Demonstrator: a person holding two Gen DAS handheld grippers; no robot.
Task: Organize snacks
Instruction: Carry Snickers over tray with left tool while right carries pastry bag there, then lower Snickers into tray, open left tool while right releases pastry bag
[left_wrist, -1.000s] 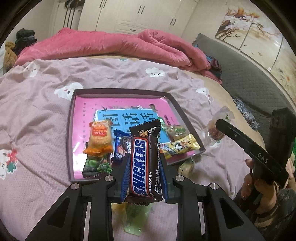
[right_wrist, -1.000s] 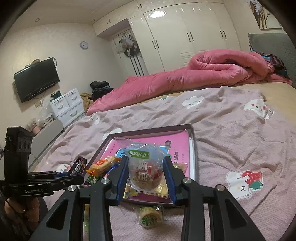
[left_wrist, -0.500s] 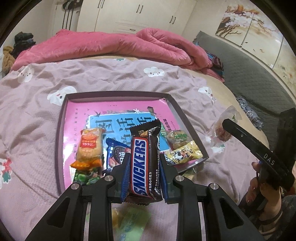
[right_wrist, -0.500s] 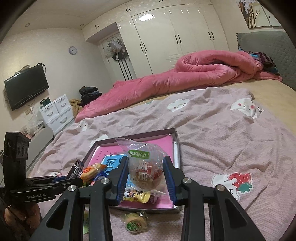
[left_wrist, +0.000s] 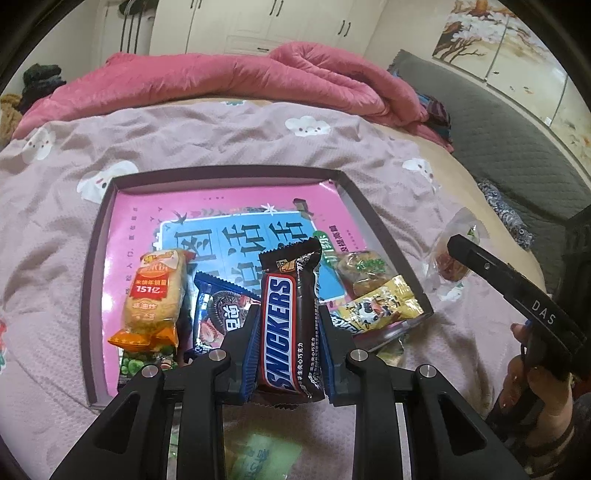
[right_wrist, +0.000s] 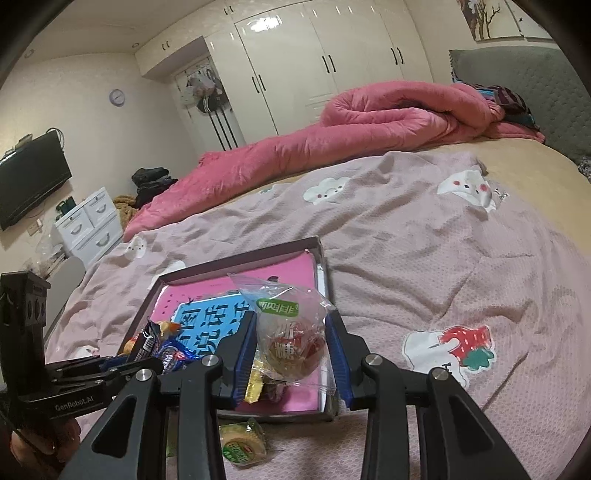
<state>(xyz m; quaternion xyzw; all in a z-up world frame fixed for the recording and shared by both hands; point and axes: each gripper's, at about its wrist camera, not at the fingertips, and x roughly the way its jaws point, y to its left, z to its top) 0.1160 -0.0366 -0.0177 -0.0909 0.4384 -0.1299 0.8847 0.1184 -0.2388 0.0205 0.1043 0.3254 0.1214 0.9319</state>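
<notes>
My left gripper (left_wrist: 288, 325) is shut on a Snickers bar (left_wrist: 286, 325), held above the near edge of a dark-rimmed tray (left_wrist: 229, 172) lined with a pink book. My right gripper (right_wrist: 291, 347) is shut on a clear-wrapped round pastry (right_wrist: 291, 343), held over the tray's near right corner (right_wrist: 320, 258). In the tray lie an orange rice-cracker pack (left_wrist: 153, 299), a blue Oreo pack (left_wrist: 218, 314), a green pea pack (left_wrist: 144, 363), a yellow candy pack (left_wrist: 380, 306) and a small green-labelled cake (left_wrist: 364, 269). The right gripper with its pastry (left_wrist: 448, 260) shows right of the tray.
The tray sits on a pink cloud-print bedsheet (right_wrist: 424, 240). A small yellow cake (right_wrist: 242, 441) lies on the sheet just before the tray; a green packet (left_wrist: 258, 458) lies under my left gripper. A rolled pink quilt (left_wrist: 221, 81) lies at the far side.
Both grippers have moved forward and lower toward the tray, which now looks larger and nearer. Each grip stays shut on its snack.
</notes>
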